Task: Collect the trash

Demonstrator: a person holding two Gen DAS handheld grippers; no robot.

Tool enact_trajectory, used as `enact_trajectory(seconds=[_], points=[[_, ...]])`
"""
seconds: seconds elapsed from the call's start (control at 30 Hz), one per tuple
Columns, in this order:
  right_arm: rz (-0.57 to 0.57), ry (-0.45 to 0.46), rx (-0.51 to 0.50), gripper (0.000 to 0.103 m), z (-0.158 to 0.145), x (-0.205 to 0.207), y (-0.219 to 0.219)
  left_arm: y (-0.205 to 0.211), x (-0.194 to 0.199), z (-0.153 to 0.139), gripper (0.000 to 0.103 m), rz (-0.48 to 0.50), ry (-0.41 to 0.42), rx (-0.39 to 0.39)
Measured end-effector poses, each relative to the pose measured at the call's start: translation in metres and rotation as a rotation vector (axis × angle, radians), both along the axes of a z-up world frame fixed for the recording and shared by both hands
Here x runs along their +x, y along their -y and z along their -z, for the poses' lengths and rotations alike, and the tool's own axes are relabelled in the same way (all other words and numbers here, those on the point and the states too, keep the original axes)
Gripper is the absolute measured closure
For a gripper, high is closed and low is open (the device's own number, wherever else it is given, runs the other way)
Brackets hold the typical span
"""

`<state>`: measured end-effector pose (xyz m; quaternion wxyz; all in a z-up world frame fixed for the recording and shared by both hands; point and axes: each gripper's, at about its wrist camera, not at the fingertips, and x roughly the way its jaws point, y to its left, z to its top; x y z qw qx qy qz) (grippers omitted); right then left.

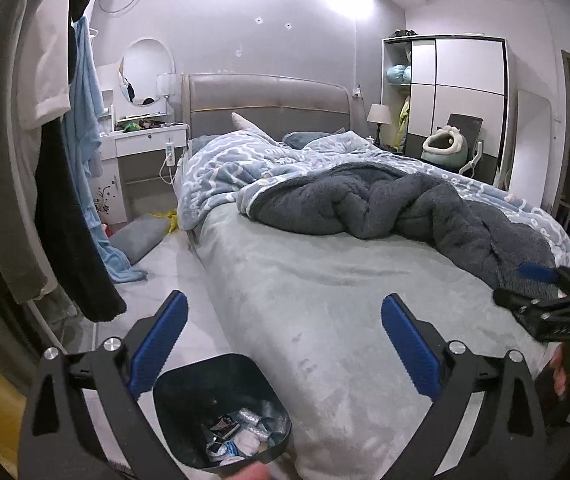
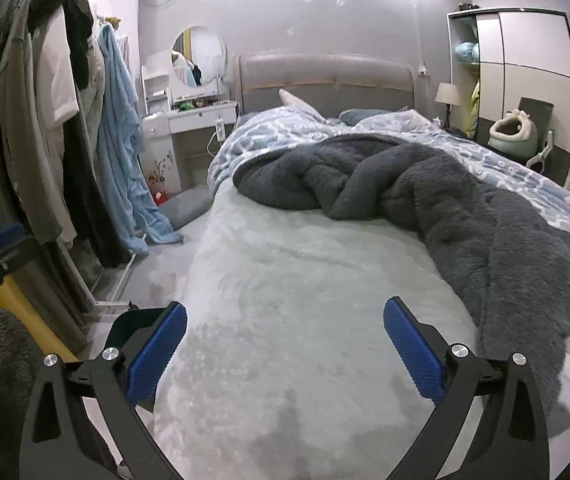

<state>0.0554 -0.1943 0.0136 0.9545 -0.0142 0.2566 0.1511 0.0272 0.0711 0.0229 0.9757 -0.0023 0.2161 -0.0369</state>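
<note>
Left wrist view, dark square bin (image 1: 221, 412), wrappers and tissue inside

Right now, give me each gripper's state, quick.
Left gripper: open, holding nothing; the bin sits below it.
Right gripper: open, holding nothing, over the bed.

One bed (image 1: 325, 320), one trash bin (image 1: 221, 404), two blankets, one round mirror (image 1: 147, 72), perhaps two lamps, one wardrobe (image 1: 461, 92)

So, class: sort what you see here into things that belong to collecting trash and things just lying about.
Job:
trash bin
trash inside it
left gripper, right gripper, jaws open, empty

Lying about:
grey blanket
hanging clothes
lamp
</note>
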Motion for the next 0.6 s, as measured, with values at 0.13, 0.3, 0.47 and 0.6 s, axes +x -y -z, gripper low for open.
enact_trajectory(seconds=[0.13,0.3,0.47,0.6], points=[[-0.029,0.046,-0.007,0.004,-0.001,-0.019,-0.001,0.004,-0.010,0.002,0.003,-0.004,-0.001,0.007],[-0.033,0.052,0.017,0.003,0.008,-0.030,-0.001,0.006,-0.016,0.013,0.003,-0.019,-0.026,0.010],[-0.036,0.023,0.004,0.003,0.023,-0.025,-0.001,0.011,-0.018,0.018,0.003,-0.026,-0.026,0.042],[-0.037,0.010,0.004,0.003,0.026,-0.023,-0.002,0.013,-0.018,0.020,0.003,-0.034,-0.023,0.060]])
